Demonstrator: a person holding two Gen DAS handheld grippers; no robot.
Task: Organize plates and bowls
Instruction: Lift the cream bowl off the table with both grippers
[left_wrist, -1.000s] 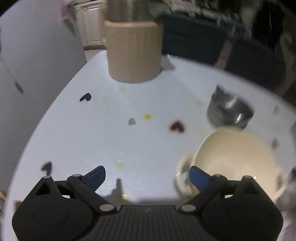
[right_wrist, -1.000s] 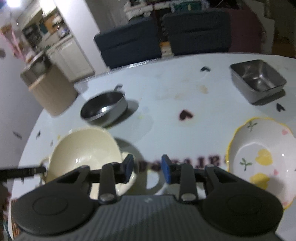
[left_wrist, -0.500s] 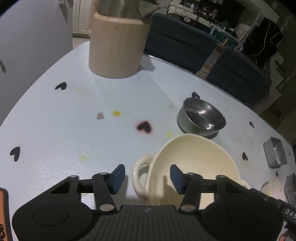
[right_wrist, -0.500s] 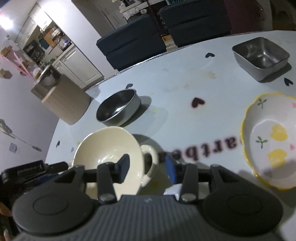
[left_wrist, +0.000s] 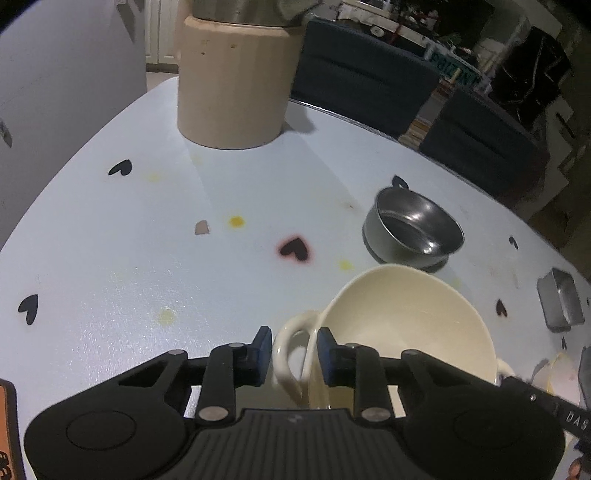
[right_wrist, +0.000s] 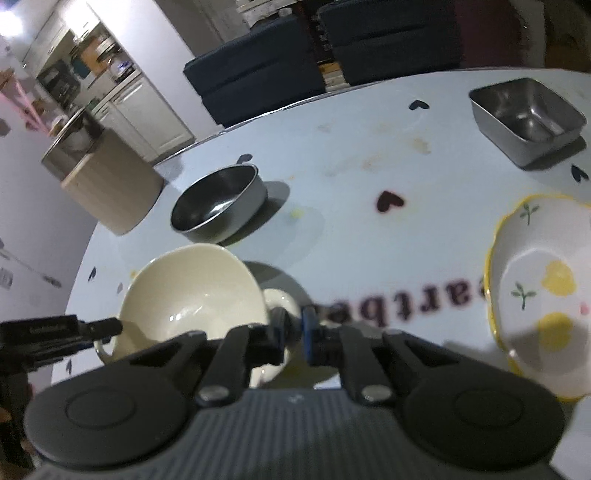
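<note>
Pale blue table (left_wrist: 110, 258) with heart stickers. Cream bowl (left_wrist: 402, 325) with two loop handles sits just ahead of both grippers. Left gripper (left_wrist: 293, 350): jaws narrow, just been closing, one handle between the pads, contact unclear. Right gripper (right_wrist: 293, 326): jaws just closed, pinching the opposite handle. Steel bowl (right_wrist: 218, 201) stands beyond the fingertips; flowered plate (right_wrist: 543, 295) to the right.
</note>
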